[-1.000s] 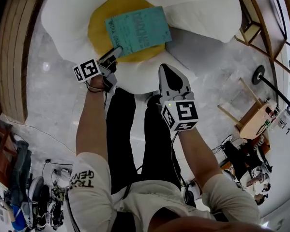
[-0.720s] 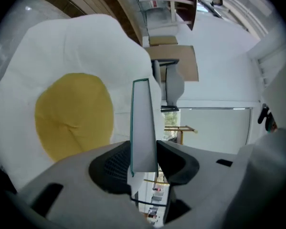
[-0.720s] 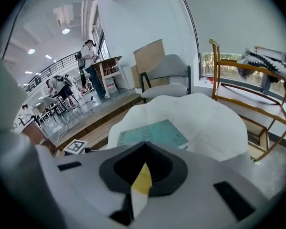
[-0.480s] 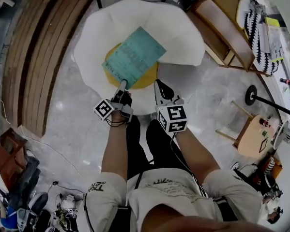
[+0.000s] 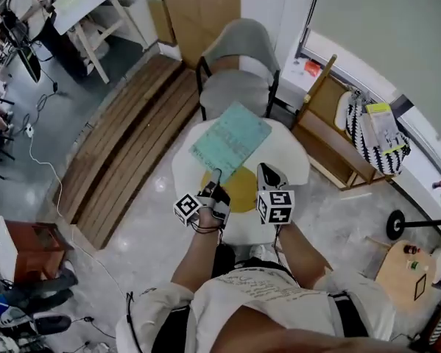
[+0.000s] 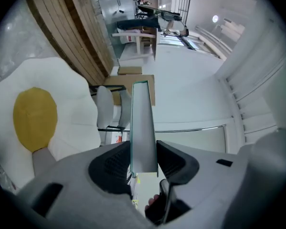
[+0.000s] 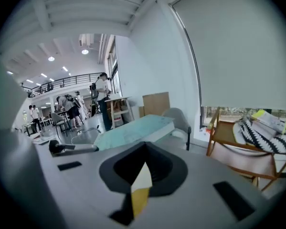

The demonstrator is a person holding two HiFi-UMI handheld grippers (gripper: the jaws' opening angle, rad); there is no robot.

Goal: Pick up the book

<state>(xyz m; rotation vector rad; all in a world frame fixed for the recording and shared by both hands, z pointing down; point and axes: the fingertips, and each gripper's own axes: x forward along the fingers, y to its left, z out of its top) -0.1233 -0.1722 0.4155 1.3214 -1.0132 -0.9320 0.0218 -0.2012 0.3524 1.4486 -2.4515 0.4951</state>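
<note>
A teal book (image 5: 230, 142) hangs in the air above the egg-shaped floor cushion (image 5: 294, 157), held by its near corner. My left gripper (image 5: 216, 179) is shut on that corner. In the left gripper view the book (image 6: 143, 123) runs edge-on between the dark pads (image 6: 111, 168), and the left gripper (image 6: 143, 149) points about level. My right gripper (image 5: 272, 176) floats just right of the book and touches nothing. Its jaws meet at the tip with nothing between them. The right gripper view shows the book (image 7: 133, 131) to the left beyond the right gripper (image 7: 143, 149).
A grey chair (image 5: 238, 68) stands behind the cushion, cardboard (image 5: 202, 6) behind it. A wooden rack with a striped bag (image 5: 367, 134) is at the right. Wooden planks (image 5: 124, 145) lie on the floor at the left. A small wooden stool (image 5: 408, 271) sits lower right.
Both grippers have risen a long way and the book has come up off the cushion's yolk with the left one. The cushion and floor now look far smaller below.
</note>
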